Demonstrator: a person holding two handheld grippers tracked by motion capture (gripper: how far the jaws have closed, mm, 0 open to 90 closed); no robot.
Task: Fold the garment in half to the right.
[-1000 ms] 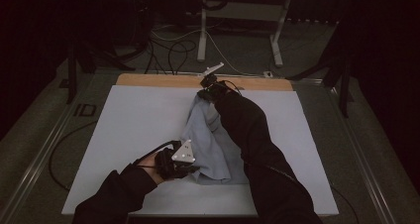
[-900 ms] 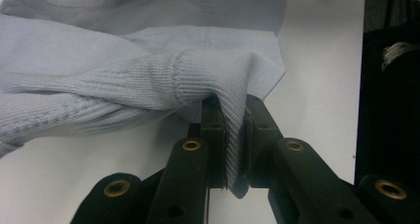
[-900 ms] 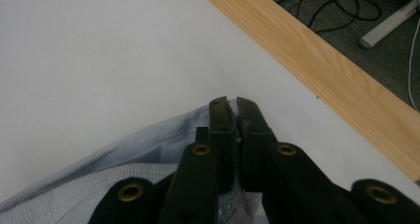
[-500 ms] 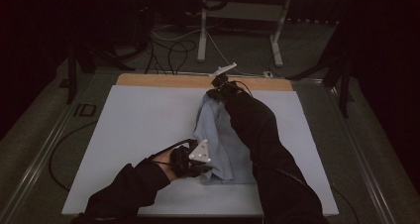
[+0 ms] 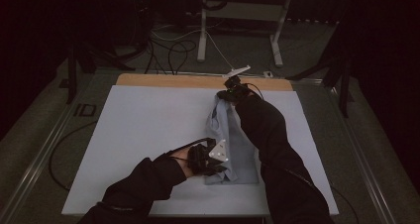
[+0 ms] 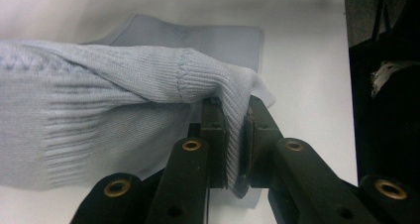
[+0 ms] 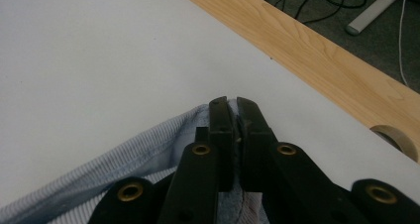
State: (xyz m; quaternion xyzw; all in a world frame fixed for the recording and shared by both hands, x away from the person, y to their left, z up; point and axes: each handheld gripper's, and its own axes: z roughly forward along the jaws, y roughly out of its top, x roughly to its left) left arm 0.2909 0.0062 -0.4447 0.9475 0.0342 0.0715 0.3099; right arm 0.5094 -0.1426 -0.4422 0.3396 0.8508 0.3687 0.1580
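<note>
A light blue knit garment [image 5: 233, 140] lies folded lengthwise on the white table [image 5: 143, 130], right of the middle. My left gripper [image 5: 220, 159] is shut on its ribbed cuff near the garment's near end, and the left gripper view shows the knit cuff [image 6: 213, 80] pinched between the jaws of the left gripper [image 6: 235, 135]. My right gripper [image 5: 229, 87] is at the garment's far end, shut on an edge. In the right gripper view the jaws of the right gripper [image 7: 234, 110] clamp the blue cloth [image 7: 148, 154] just above the table.
A wooden strip [image 5: 198, 81] runs along the table's far edge, also seen as the wooden strip [image 7: 317, 55] close ahead of the right gripper. Beyond it are cables [image 5: 173, 50] and a white stand [image 5: 203, 26] on the floor. A roll of tape [image 7: 396, 137] sits at the edge.
My left gripper has carried the cuff rightward over the garment, folding it narrower. My right gripper has shifted slightly right at the far end, still holding the cloth.
</note>
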